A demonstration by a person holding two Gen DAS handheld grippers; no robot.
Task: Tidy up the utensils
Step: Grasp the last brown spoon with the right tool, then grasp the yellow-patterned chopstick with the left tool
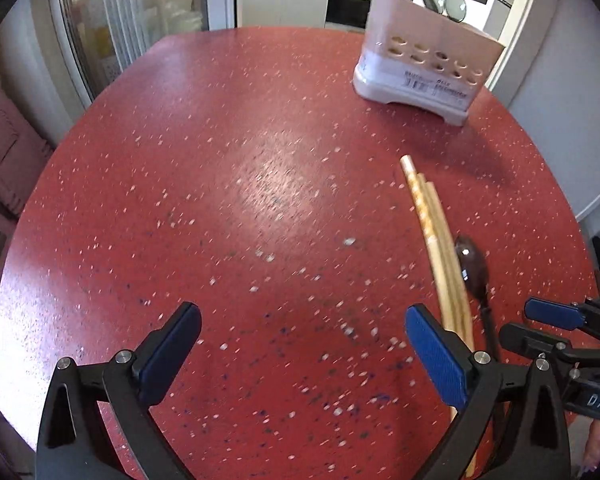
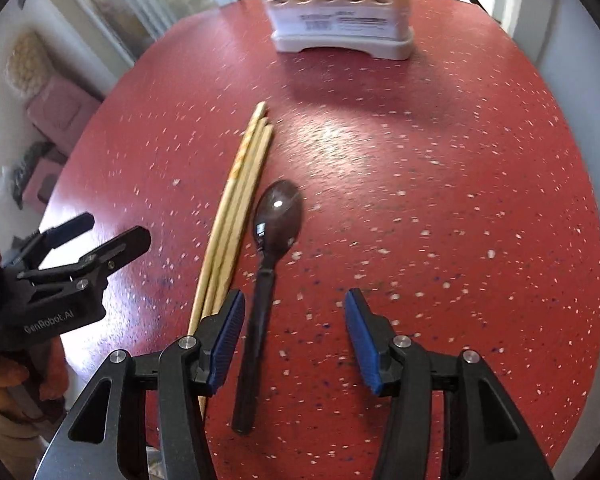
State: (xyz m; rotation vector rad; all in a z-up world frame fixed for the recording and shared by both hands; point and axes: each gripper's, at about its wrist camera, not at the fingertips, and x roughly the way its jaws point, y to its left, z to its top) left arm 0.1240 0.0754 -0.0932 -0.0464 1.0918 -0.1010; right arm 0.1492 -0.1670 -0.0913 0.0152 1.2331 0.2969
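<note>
While the right gripper [image 2: 294,340] hangs with its fingers [image 2: 230,334] half open and empty astride the spoon [image 2: 274,232] handle, the left gripper [image 1: 302,354] is spread wide over bare worktop [image 1: 220,160], holding nothing. The dark spoon lies flat just beside three chopsticks [image 2: 240,188], all pointing toward the white holder [image 2: 340,20] standing well apart at the far edge. Spoon and sticks look light, stiff and slick, so a firm pinch mid-handle, lifting cleanly off the surface, seems wisest.

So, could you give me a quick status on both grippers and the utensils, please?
Left gripper open, empty. Right gripper open, straddling spoon handle. Chopsticks beside it. Holder path unobstructed.
</note>
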